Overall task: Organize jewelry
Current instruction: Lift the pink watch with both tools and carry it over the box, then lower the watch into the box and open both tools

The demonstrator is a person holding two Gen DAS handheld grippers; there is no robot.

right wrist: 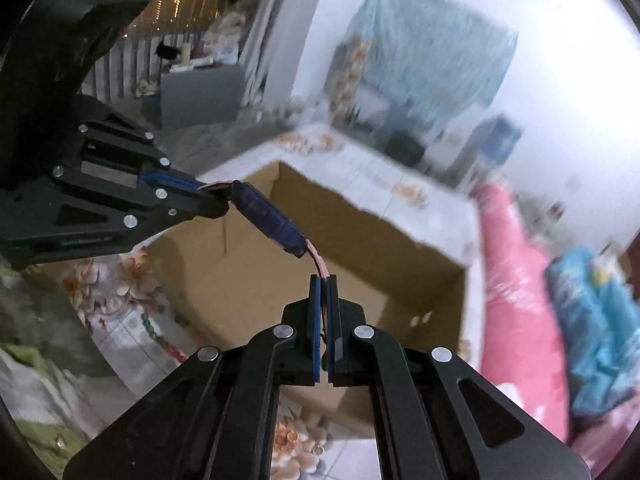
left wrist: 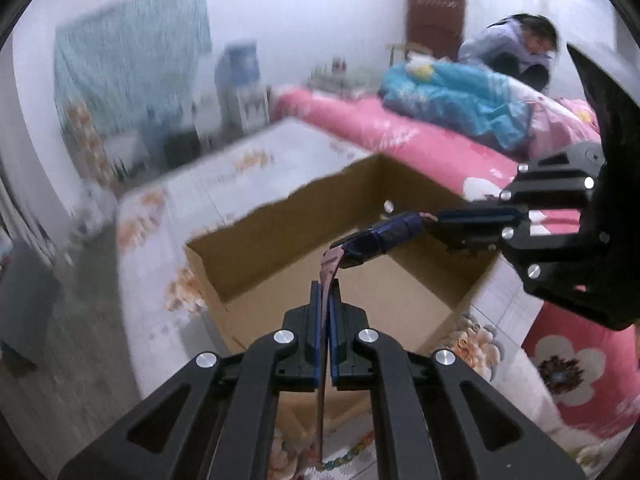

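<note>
Left gripper and right gripper, each clamped on one pink strap end of a dark blue watch, suspend it over the open brown cardboard box; next likely lowering inside, then releasing.

My left wrist camera looks forward and down along my left gripper, close above the open cardboard box. My right wrist camera looks down along my right gripper onto the same box; each view shows the other gripper.
</note>
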